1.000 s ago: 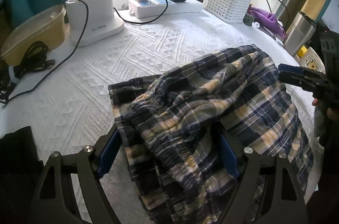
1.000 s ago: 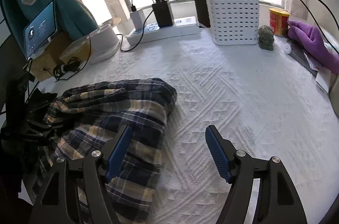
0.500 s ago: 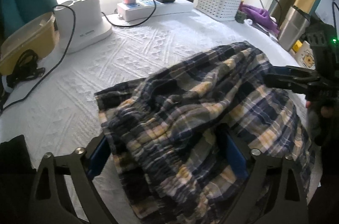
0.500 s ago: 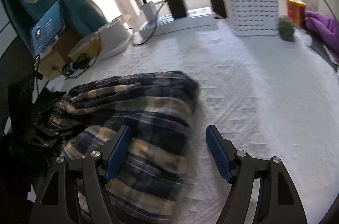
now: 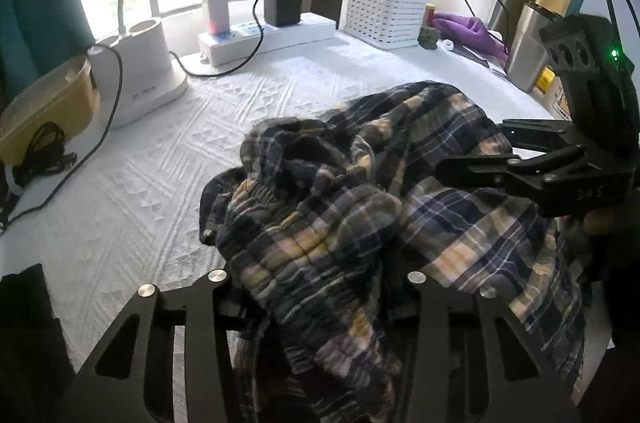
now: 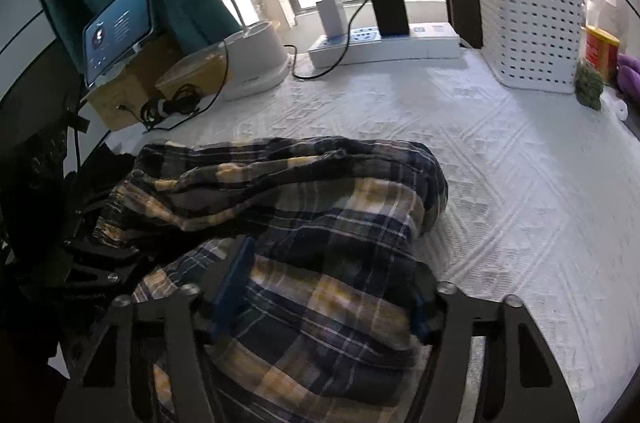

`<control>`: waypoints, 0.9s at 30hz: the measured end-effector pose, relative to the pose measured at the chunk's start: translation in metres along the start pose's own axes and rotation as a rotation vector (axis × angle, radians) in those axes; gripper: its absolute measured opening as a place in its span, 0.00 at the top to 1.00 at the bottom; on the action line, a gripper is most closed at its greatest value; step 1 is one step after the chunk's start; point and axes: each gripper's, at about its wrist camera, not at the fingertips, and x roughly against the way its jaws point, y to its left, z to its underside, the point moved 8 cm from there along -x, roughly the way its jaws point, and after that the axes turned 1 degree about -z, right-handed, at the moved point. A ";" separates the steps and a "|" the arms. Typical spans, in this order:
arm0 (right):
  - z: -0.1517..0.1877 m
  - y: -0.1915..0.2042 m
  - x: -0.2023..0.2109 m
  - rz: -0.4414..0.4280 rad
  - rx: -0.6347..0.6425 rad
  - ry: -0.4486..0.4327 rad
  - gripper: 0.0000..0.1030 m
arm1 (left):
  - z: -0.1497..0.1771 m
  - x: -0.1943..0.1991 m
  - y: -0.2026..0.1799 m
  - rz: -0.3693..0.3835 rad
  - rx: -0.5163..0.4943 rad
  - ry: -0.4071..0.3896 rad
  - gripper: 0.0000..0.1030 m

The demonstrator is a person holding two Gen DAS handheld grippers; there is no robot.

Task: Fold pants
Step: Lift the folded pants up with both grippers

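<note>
Along the far edge of the tabletop [image 6: 520, 191], under the window, stand a white power strip [image 6: 384, 47] with two chargers plugged in, a white perforated basket [image 6: 528, 31] and, toward the far left corner, a white lamp base [image 6: 256, 63] with a yellow container [image 5: 48, 107] and coiled black cable beside it. A purple glove [image 5: 468, 29] and a metal flask [image 5: 528, 51] sit at the far right. The plaid pants [image 5: 360, 191] lie bunched in a heap at the near edge, on the white textured cover. The left gripper [image 5: 316, 287] is low at that edge, its jaws spread wide on either side of the gathered elastic waistband; cloth hides the fingertips, and nothing looks pinched. The right gripper [image 6: 328, 287] comes in from the right side, level with the heap, its blue-padded fingers [image 6: 236, 279] likewise spread apart with a fold of plaid cloth lying loosely between them, unclamped.
</note>
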 end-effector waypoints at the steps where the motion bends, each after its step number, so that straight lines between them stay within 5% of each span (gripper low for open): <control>1: 0.001 0.002 0.000 0.000 0.008 0.000 0.44 | 0.000 0.001 -0.002 -0.002 -0.008 -0.004 0.60; 10: -0.001 0.012 0.003 0.037 0.068 -0.016 0.74 | -0.007 0.018 -0.021 0.007 -0.038 -0.073 0.64; 27: -0.032 0.074 0.109 0.075 0.180 -0.249 0.75 | -0.025 0.129 -0.026 -0.056 -0.043 -0.326 0.64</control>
